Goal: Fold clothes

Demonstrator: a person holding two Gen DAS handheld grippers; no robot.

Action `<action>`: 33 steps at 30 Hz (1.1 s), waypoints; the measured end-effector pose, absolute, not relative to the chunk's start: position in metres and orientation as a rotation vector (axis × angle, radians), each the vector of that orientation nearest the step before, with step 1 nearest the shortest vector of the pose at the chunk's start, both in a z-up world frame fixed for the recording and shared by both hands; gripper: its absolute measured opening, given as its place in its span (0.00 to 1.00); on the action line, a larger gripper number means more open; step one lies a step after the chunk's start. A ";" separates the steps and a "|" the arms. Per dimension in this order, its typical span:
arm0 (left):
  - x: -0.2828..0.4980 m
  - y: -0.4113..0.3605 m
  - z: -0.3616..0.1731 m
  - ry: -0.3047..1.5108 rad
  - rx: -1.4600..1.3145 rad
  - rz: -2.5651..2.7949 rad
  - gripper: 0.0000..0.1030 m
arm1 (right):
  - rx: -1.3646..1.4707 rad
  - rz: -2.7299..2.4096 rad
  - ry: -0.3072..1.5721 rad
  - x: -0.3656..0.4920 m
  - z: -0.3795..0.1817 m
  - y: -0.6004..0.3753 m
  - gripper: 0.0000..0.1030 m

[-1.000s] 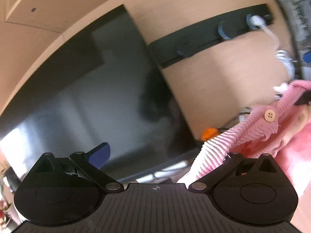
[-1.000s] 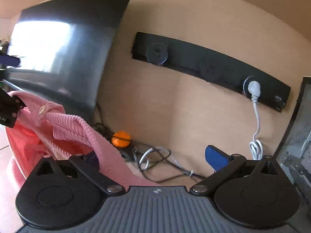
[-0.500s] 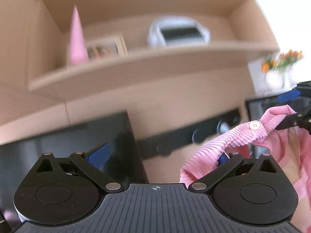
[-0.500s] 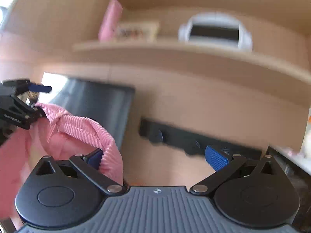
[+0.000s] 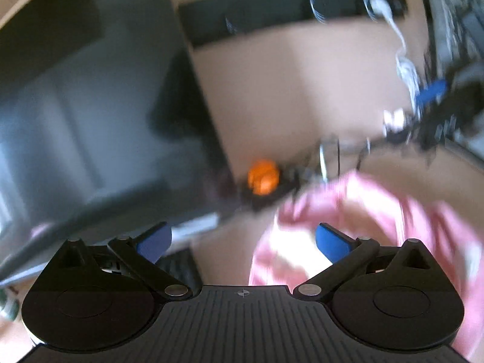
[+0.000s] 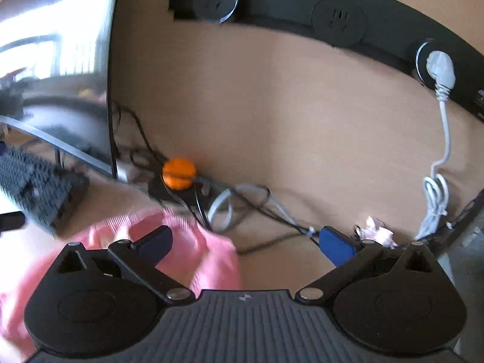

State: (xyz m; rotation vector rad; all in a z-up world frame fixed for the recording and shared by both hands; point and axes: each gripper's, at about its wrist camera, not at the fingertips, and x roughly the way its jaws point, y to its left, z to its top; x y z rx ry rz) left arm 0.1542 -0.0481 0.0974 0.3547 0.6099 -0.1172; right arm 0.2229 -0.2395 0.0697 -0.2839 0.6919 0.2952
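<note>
**Both grippers spread wide, pink garment lying loose below them**

In the left wrist view, a dark monitor (image 5: 75, 96) fills the left side. The left gripper (image 5: 242, 242) has its blue-tipped fingers well apart with nothing between them. A pink ribbed garment (image 5: 378, 211), blurred, is heaped on the desk (image 5: 236, 260) ahead and to the right of that gripper, behind its right finger. Beyond it, near the back edge of the desk, sits an orange ball (image 5: 262, 177) among dark cables. The right gripper (image 5: 435, 96) shows blurred at the far right.

In the right wrist view, a black keyboard (image 6: 36, 181) lies at the left. The garment (image 6: 193, 248) lies behind the right gripper's (image 6: 245, 242) left finger and runs to the lower left. This gripper's fingers too stand wide apart, gripping nothing. A white plug (image 6: 440, 69) sits in a black socket strip (image 6: 378, 21) on the wall.
</note>
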 end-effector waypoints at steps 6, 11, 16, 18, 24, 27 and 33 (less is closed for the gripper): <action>0.106 -0.048 0.041 0.773 0.359 -0.223 1.00 | -0.383 0.508 0.871 0.163 -0.001 -0.196 1.00; 0.095 -0.078 0.007 0.792 0.586 -0.268 1.00 | -0.848 0.499 0.857 0.126 -0.036 -0.191 1.00; 0.095 -0.076 -0.016 0.724 0.869 -0.133 1.00 | -1.039 -0.203 0.599 0.188 -0.010 -0.267 1.00; 0.110 -0.060 -0.020 0.625 1.054 0.063 1.00 | -0.856 -0.288 0.580 0.194 0.022 -0.290 1.00; 0.176 0.043 0.029 0.511 1.087 0.622 1.00 | -0.259 0.063 0.711 0.161 0.053 -0.304 1.00; 0.178 0.077 0.050 0.576 0.935 0.654 1.00 | -0.065 0.251 0.819 0.152 0.038 -0.296 1.00; 0.131 0.067 0.075 0.686 0.294 0.250 1.00 | -0.552 0.297 0.865 0.186 -0.008 -0.241 1.00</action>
